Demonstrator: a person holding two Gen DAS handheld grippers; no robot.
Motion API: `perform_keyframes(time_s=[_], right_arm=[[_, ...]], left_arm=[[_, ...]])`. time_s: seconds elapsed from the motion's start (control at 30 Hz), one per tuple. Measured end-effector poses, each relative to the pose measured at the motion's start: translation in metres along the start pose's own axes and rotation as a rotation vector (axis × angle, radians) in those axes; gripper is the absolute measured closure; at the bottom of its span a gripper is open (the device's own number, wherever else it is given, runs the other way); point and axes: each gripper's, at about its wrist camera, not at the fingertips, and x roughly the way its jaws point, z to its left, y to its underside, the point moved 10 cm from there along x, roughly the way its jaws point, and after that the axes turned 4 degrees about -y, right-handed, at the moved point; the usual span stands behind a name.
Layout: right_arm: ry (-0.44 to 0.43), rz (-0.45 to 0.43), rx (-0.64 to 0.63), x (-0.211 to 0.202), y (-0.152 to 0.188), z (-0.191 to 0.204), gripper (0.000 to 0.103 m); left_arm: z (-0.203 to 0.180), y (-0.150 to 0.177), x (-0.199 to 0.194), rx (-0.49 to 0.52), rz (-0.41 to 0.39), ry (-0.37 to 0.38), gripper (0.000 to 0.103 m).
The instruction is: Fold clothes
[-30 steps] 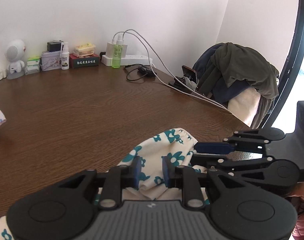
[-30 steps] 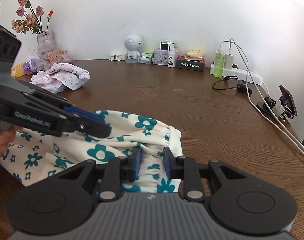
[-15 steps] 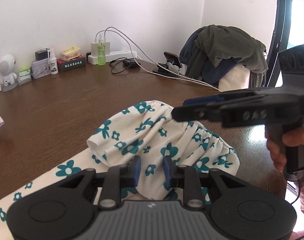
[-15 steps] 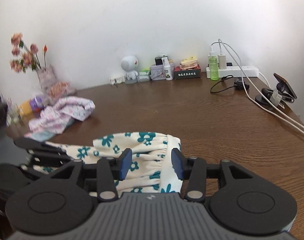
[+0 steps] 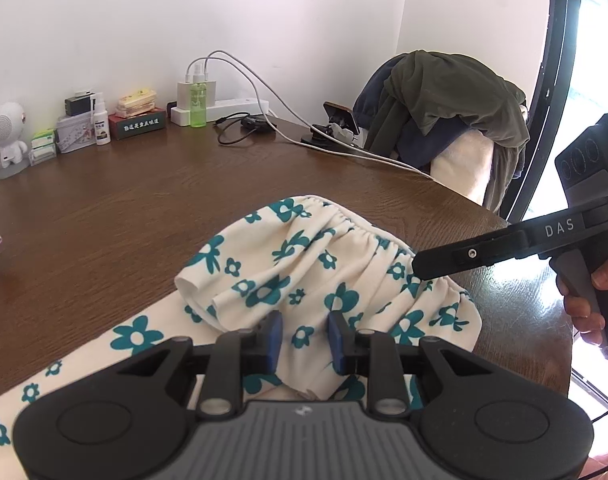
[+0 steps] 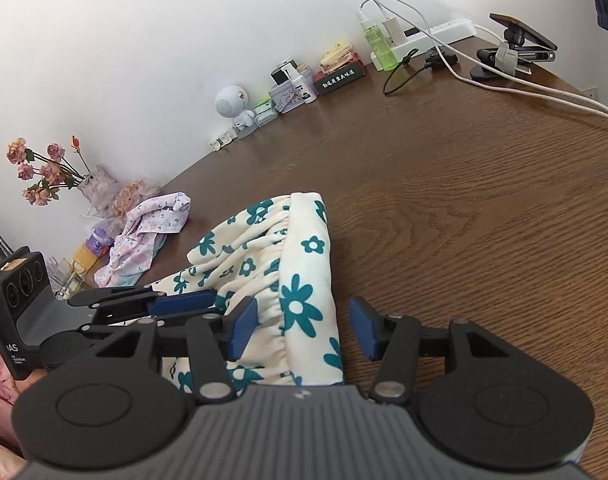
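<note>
Left wrist view: the left gripper (image 5: 303,338) is pinching a raised fold of the flowered garment (image 5: 328,264), its jaws narrowly set with cloth bunched between the pads; the right gripper (image 5: 418,268) is reaching in from the right over the gathered waistband. The garment is lying on the wooden table (image 5: 144,200) near its front edge.

Right wrist view: the right gripper (image 6: 302,330) has just been opening, its jaws standing apart astride the waistband without pressing it. The fold appears laid down; next, a fresh grip is probably needed for another fold.
</note>
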Motion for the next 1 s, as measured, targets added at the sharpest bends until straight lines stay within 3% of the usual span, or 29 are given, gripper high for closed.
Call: perform_keyframes(time_s=[0.47,0.5,0.57,0.67,0.8,0.87,1.0], right_arm=[[-0.089,0.031,0.059,0.012,0.005,0.001,0.053],[-0.084,0.028,0.062,0.011,0.006,0.000,0.055],[-0.064,0.028,0.056,0.012,0.008,0.000,0.070],[-0.050,0.023,0.046,0.013,0.009,0.002,0.078],[-0.060,0.007,0.058,0.008,0.004,0.001,0.077],[-0.061,0.005,0.057,0.006,0.002,-0.001,0.069],[-0.082,0.013,0.078,0.004,0.002,-0.006,0.064]], left_arm=[[0.001,0.001,0.000,0.081,0.027,0.053,0.079],[0.001,0.001,0.000,0.084,0.028,0.056,0.079],[0.000,0.001,0.001,0.089,0.027,0.059,0.079],[0.000,0.001,0.000,0.087,0.025,0.060,0.079],[0.000,0.001,0.000,0.075,0.021,0.068,0.079],[0.001,0.002,0.000,0.066,0.017,0.076,0.079],[0.004,0.002,-0.001,0.054,0.011,0.091,0.079]])
